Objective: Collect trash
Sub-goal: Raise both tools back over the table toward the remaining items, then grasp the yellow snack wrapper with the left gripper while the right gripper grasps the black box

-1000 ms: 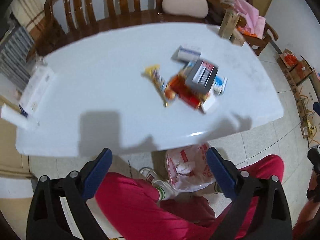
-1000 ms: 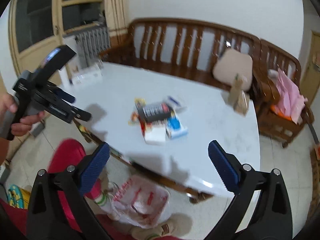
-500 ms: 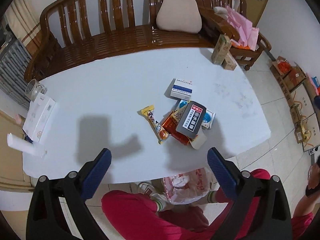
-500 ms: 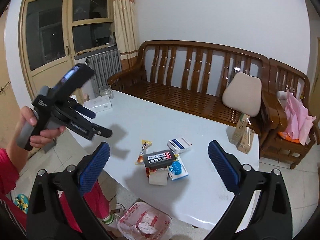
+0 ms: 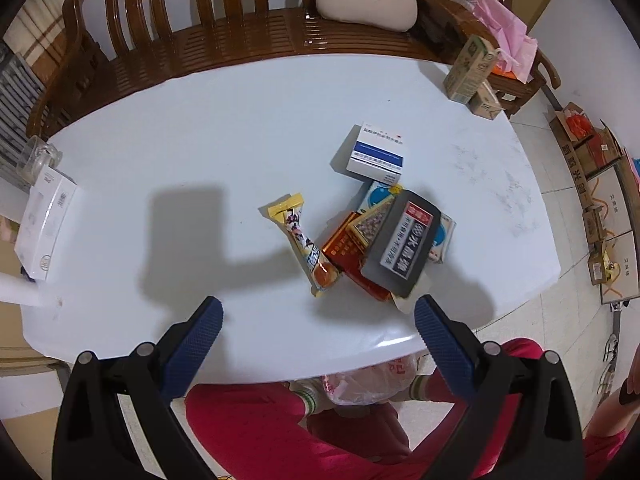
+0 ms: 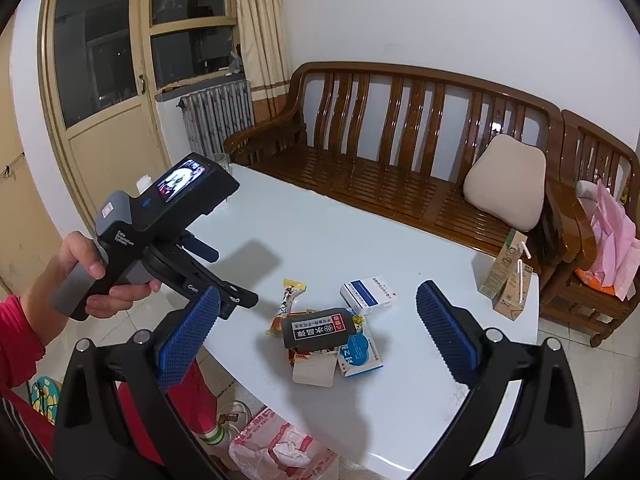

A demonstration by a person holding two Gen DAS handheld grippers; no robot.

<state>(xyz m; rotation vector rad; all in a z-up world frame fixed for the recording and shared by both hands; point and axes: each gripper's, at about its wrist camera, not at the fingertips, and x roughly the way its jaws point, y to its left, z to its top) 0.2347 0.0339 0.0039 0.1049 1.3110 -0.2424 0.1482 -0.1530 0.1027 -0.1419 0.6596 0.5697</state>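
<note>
Hovering wide open and empty over the table (image 5: 160,152), the left gripper (image 5: 316,320) faces the trash pile (image 5: 384,240) near the front edge. The right gripper (image 6: 318,320) (equally agape, holding nothing) waits above. Best taken first is probably the lone yellow wrapper (image 5: 304,240), then dropped into the bag (image 6: 276,446) on the floor below.

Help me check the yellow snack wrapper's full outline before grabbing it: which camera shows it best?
The left wrist view: the yellow snack wrapper lies fully exposed from above. In the right wrist view, the wrapper is smaller, its near end hidden behind the black box.
</note>
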